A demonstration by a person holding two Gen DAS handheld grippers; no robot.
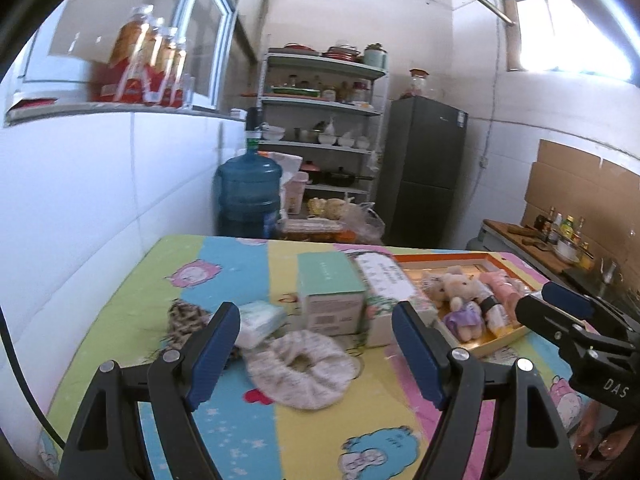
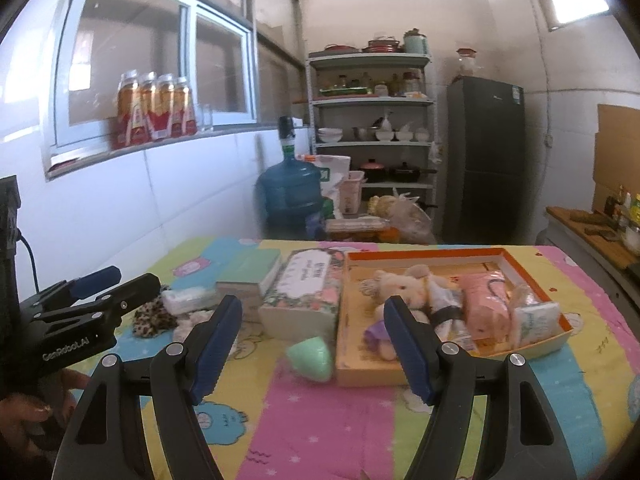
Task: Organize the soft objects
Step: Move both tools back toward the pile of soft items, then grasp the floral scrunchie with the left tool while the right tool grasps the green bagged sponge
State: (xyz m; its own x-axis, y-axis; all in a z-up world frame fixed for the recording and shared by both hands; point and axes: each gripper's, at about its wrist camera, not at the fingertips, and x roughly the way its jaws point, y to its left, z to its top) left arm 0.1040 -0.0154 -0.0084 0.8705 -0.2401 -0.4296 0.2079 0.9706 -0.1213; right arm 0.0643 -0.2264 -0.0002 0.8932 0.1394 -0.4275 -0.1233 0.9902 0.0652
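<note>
An orange-rimmed tray on the table holds a beige plush toy, a pink plush and a white tissue pack; it also shows in the left wrist view. Loose on the cloth lie a frilly white cap, a white tissue pack, a leopard-print piece and a mint green sponge. My left gripper is open and empty above the cap. My right gripper is open and empty above the green sponge, just left of the tray.
A mint box and a floral tissue box stand mid-table. A white tiled wall runs along the left. Beyond the table are a blue water jug, a shelf rack, a fridge and a counter.
</note>
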